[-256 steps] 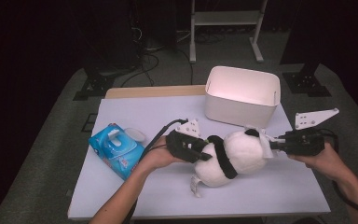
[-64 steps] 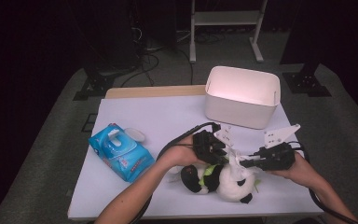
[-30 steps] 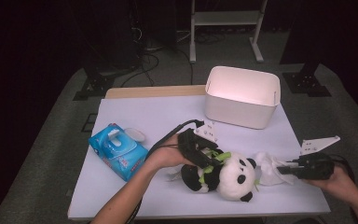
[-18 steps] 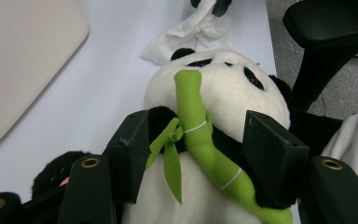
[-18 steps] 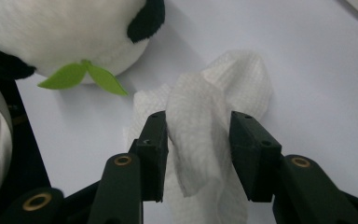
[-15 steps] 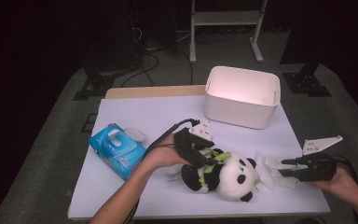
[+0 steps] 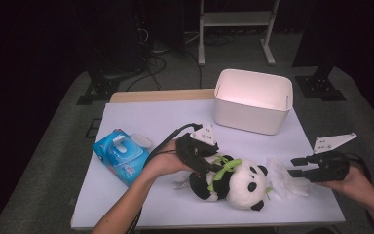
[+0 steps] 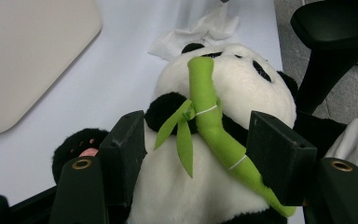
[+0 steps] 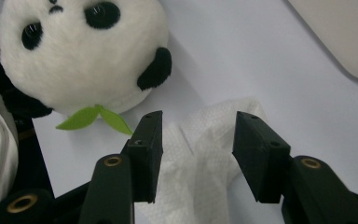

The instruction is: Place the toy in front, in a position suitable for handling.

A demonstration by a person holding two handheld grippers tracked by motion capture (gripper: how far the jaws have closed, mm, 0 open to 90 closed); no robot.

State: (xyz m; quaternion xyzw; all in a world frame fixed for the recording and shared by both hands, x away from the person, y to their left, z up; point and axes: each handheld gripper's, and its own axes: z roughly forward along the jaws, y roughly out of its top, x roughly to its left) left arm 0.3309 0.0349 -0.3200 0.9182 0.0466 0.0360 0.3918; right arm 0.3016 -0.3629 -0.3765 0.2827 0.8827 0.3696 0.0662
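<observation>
The plush panda [image 7: 233, 181] is lying on its back near the front of the white table [image 7: 141, 117], head toward the person's right, a green bamboo stick [image 8: 212, 121] running across its chest. The left gripper [image 7: 200, 157] is straddling the panda's belly: in the left gripper view, both jaws are sitting at the flanks of the white body, roughly half open. They have just been easing apart, with the toy between them; whether the pads are pressing into the fur cannot be told from the frames.

The right gripper [image 7: 299, 166] is hovering just above the crumpled white wipe [image 7: 285, 176], which is lying on the table just beside the panda's head. Two seconds ago this gripper was working at the panda with the wipe; a second ago it had drawn off to the right. Its jaws have just been opening and are now standing well apart, the wipe lying slack below and between them [image 9: 200, 154], touching neither pad. It is holding nothing.

Judgement: the wiping pass looks finished and the wipe has been let go. The blue wipes pack [image 7: 121, 153] is sitting at the left and the white bin [image 7: 253, 100] at the back right, both well apart from the toy. Probable next step is clearing away either the wipe or the panda.
</observation>
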